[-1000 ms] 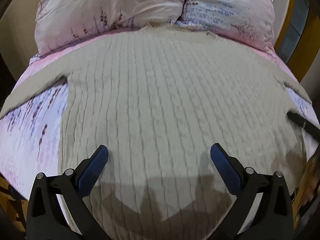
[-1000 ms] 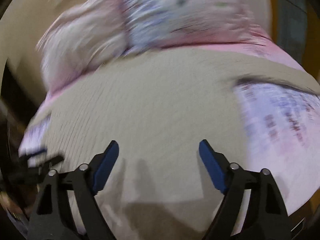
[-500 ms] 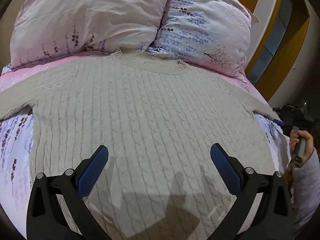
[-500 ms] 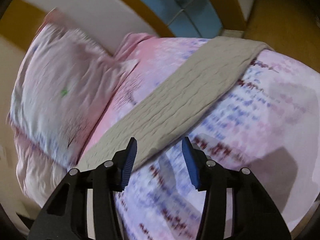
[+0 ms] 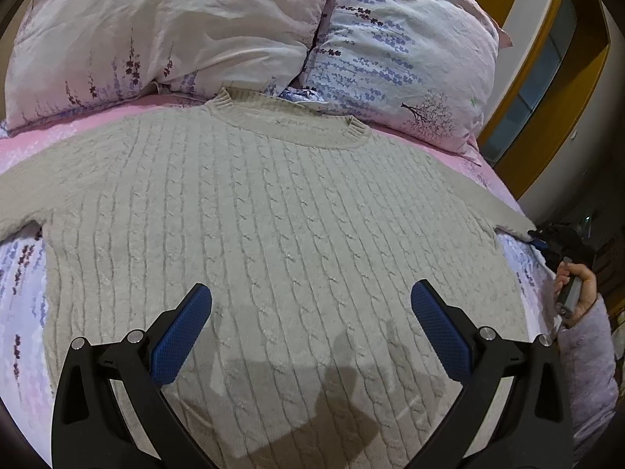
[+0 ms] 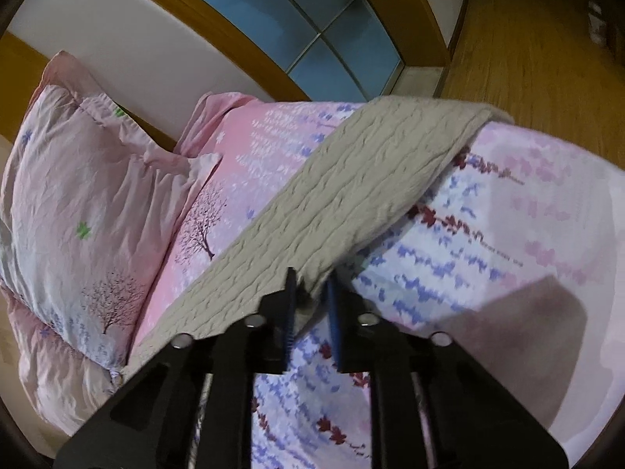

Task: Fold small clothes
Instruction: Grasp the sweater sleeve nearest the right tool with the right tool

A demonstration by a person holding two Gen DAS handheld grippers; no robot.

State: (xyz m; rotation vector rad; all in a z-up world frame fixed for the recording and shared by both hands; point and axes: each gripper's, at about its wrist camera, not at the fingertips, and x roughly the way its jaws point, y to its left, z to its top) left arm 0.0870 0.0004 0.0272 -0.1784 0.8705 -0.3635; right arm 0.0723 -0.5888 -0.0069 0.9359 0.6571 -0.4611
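Note:
A beige cable-knit sweater lies flat on the bed, neck toward the pillows, both sleeves spread out. My left gripper is open and empty, hovering above the sweater's lower body. In the right wrist view the sweater's right sleeve runs across the sheet to the bed edge. My right gripper is shut on the near edge of that sleeve. The right gripper also shows in the left wrist view at the sleeve's underarm edge, held by a hand.
Two floral pillows lie behind the sweater's neck. The pink and lilac floral sheet covers the bed. A wooden frame and window stand behind, wooden floor beyond the bed edge.
My right gripper swung from the sweater's body to the right sleeve and closed on its edge. The left gripper drew back a little, bringing the pillows into view, and stays open.

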